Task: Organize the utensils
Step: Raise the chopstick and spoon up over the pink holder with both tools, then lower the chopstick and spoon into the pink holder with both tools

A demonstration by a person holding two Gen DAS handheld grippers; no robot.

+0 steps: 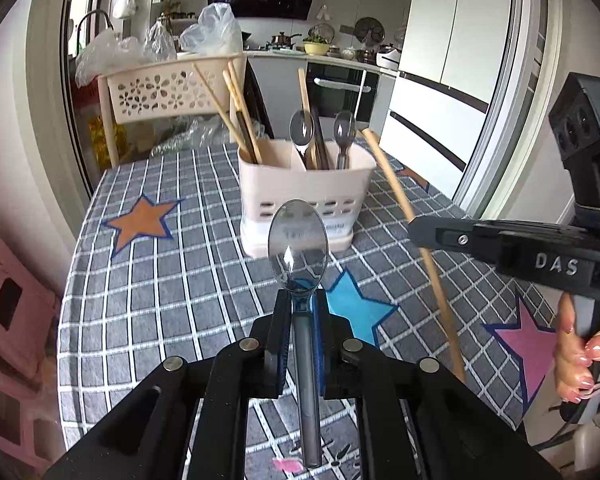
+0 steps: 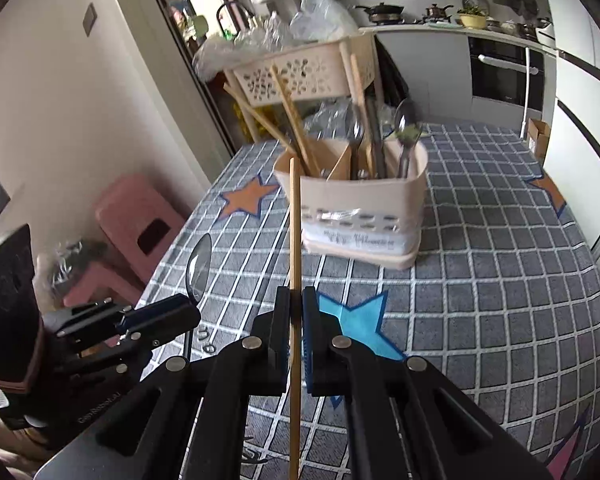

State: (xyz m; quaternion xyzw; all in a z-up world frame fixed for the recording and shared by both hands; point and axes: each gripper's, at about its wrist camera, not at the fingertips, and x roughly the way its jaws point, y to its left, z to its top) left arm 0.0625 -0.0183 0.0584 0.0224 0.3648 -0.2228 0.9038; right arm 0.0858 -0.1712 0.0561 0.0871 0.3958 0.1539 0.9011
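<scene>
Claws both clamped. Left claw [image 1: 300,308] pinches a steel spoon [image 1: 298,240] at the neck, bowl upright, handle trailing back between the fingers. Right claw [image 2: 296,300] is closed on a single wooden chopstick [image 2: 295,220], held near vertical. Both are raised above the tabletop [image 2: 500,280], which wears a grey checked cloth with stars. Cream utensil caddy [image 1: 300,196] stands ahead, apart from both: chopsticks in its left compartment, spoons in its right. Kitchen behind: perforated basket [image 1: 160,88], fridge [image 1: 452,40], pink stool [image 2: 136,216].
</scene>
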